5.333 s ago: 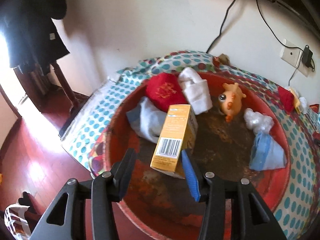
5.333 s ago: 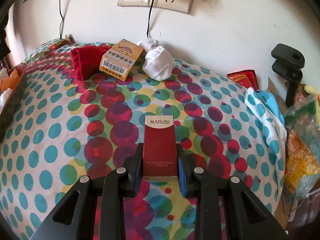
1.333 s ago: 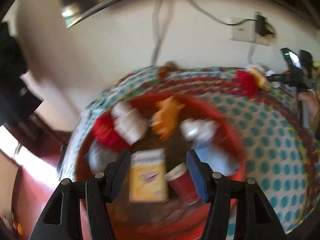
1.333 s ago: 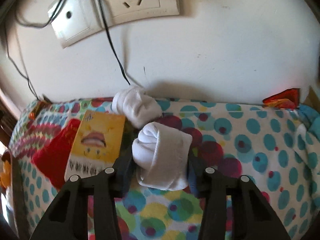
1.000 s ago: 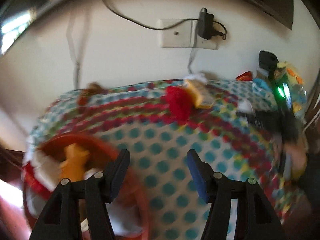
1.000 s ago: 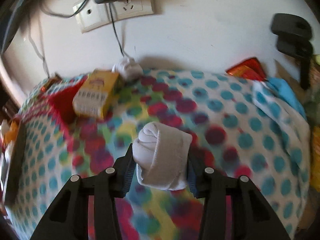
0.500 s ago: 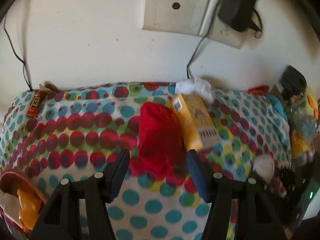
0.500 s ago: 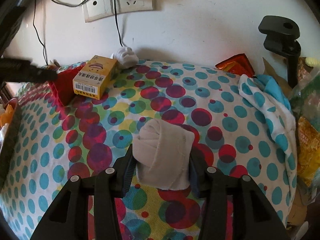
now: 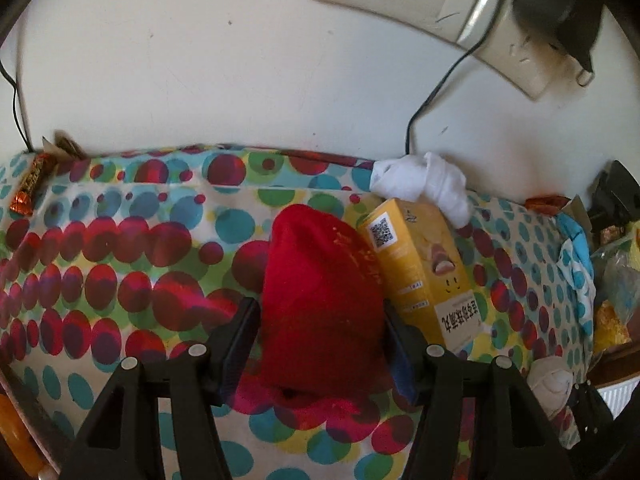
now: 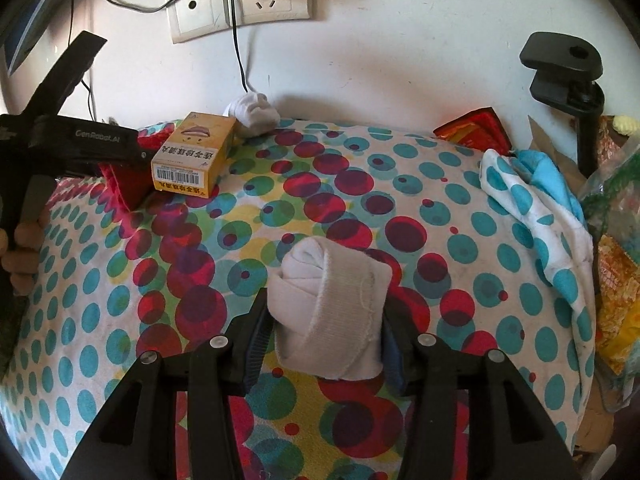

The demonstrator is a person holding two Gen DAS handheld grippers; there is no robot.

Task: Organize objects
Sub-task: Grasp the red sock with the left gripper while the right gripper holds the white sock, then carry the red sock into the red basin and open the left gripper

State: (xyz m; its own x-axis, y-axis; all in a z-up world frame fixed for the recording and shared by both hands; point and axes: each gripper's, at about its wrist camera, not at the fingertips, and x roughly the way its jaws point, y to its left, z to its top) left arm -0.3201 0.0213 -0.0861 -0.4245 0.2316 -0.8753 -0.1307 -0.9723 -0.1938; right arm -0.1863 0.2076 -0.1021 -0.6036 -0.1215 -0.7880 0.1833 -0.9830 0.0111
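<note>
The left hand-held gripper [image 9: 320, 344] straddles the red pouch [image 9: 320, 300], which touches the yellow box [image 9: 424, 276]. The right hand-held gripper [image 10: 326, 332] clamps the rolled sock [image 10: 328, 308]; only its view shows open bench [image 10: 460, 248] right of the sock.

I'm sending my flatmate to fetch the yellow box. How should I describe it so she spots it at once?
Look under the wall socket, at the back of the polka-dot table cover. The yellow box lies between a red pouch and a white sock bundle. It alone is a stiff carton, with a barcode.
</note>
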